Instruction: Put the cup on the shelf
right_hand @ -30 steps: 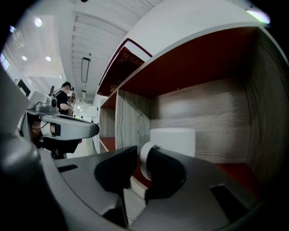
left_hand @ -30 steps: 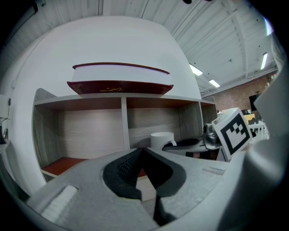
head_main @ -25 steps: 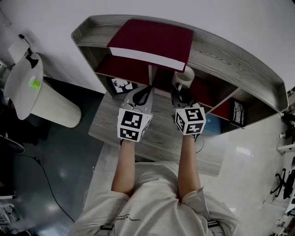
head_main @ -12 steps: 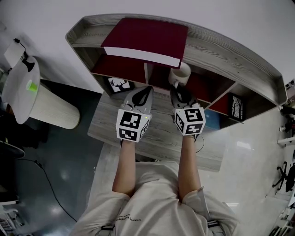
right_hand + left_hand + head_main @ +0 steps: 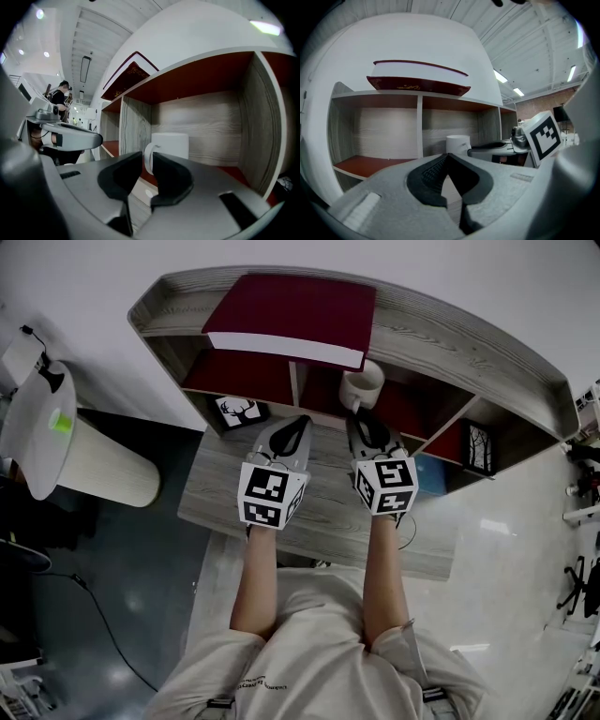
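A white cup [image 5: 362, 386] sits at the mouth of the middle compartment of the wooden shelf [image 5: 469, 343], under the shelf's top board. My right gripper [image 5: 360, 418] is just in front of it, shut on the cup's handle [image 5: 148, 157]. In the right gripper view the cup [image 5: 170, 144] stands upright before the compartment's back wall, and my right gripper [image 5: 147, 158] has a pad on each side of the handle. My left gripper [image 5: 302, 420] hovers over the desk beside it, shut with nothing in it; in its own view the left gripper [image 5: 448, 155] shows its tips touching.
A dark red book [image 5: 291, 310] lies on the shelf's top. A deer picture [image 5: 234, 412] stands in the left lower compartment, a tree picture [image 5: 480, 444] at the right. The wooden desk [image 5: 319, 507] lies below the grippers. A round white side table [image 5: 47, 423] stands at left.
The right gripper and the cup have edged a little farther towards the shelf compartment. The left gripper has held its place beside it. The head view has shifted slightly.
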The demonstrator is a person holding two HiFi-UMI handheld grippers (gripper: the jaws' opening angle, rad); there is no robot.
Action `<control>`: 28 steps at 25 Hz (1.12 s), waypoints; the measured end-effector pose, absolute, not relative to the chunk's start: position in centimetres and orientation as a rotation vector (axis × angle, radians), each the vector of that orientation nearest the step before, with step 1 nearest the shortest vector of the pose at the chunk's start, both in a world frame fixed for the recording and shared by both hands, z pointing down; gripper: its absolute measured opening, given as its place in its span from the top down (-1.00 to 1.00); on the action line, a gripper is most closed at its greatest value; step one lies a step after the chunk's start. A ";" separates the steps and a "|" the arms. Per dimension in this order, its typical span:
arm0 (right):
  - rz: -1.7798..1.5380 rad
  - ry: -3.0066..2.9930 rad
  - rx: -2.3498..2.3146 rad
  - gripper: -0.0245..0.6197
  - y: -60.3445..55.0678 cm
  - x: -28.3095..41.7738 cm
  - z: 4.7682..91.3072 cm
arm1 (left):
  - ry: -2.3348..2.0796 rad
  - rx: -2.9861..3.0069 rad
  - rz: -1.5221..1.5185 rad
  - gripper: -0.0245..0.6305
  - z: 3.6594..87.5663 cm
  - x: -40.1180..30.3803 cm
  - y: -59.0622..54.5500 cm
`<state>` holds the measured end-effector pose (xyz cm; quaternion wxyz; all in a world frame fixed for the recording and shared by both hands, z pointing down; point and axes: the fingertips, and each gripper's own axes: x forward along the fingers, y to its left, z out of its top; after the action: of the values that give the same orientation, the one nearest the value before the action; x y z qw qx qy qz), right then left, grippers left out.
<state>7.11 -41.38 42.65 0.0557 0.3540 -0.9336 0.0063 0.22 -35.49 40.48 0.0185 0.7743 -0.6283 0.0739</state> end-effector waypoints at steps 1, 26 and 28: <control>0.018 -2.829 1.085 0.68 -41.3 7.2 42.6 | -1.945 2.409 0.229 0.89 40.5 0.3 -35.4; 0.072 -2.616 1.497 0.68 -35.2 12.3 43.2 | -1.600 2.600 0.217 0.89 41.4 3.4 -32.3; 0.076 -2.602 1.528 0.68 -34.7 12.5 43.0 | -1.579 2.615 0.222 0.89 41.3 3.3 -31.8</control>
<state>12.47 -34.65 43.03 0.0616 0.5052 -0.8604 0.0250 3.32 -31.81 41.32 0.0396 0.8531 -0.5151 0.0723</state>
